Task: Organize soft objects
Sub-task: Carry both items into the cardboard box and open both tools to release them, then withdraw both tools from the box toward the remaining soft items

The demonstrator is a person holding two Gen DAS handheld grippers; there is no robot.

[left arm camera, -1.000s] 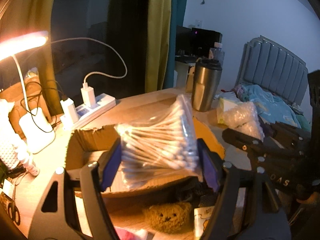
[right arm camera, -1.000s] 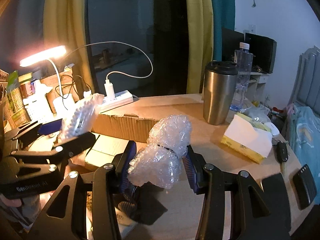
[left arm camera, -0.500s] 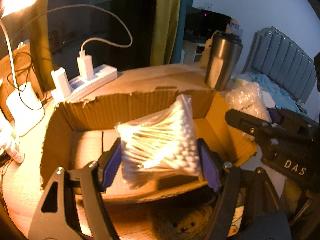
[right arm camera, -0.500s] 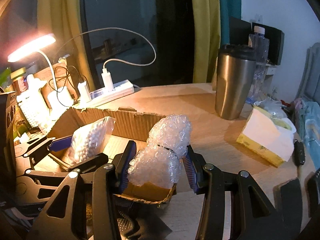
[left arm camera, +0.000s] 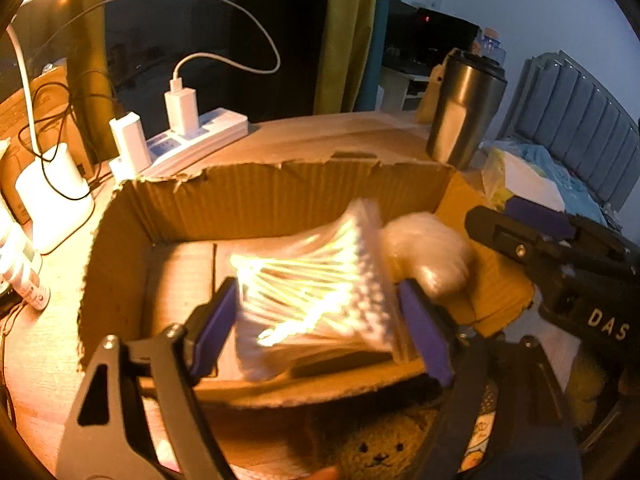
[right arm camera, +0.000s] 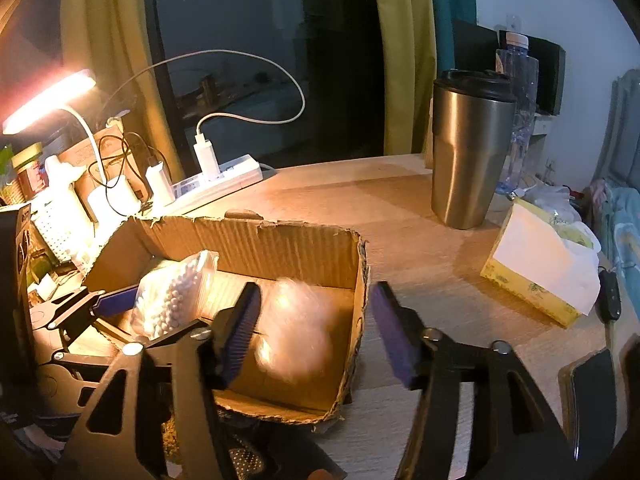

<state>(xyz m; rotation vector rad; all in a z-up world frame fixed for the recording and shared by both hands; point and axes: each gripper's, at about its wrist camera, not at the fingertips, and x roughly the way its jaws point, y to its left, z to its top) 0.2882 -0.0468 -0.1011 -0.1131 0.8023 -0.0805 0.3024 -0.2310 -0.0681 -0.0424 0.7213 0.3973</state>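
Note:
My left gripper is shut on a clear bag of cotton swabs and holds it inside the open cardboard box. The bag also shows in the right wrist view. My right gripper is open over the box's right end. The bubble wrap bundle is blurred, loose in the box between and below the right gripper's fingers. It also shows in the left wrist view, beside the swab bag.
A steel tumbler, a tissue box, a key fob and a phone lie on the table to the right. A power strip and lamp stand behind the box. A plush bear lies under the left gripper.
My right gripper has opened and the bubble wrap has dropped into the box. My left gripper has lowered the swab bag further into the box.

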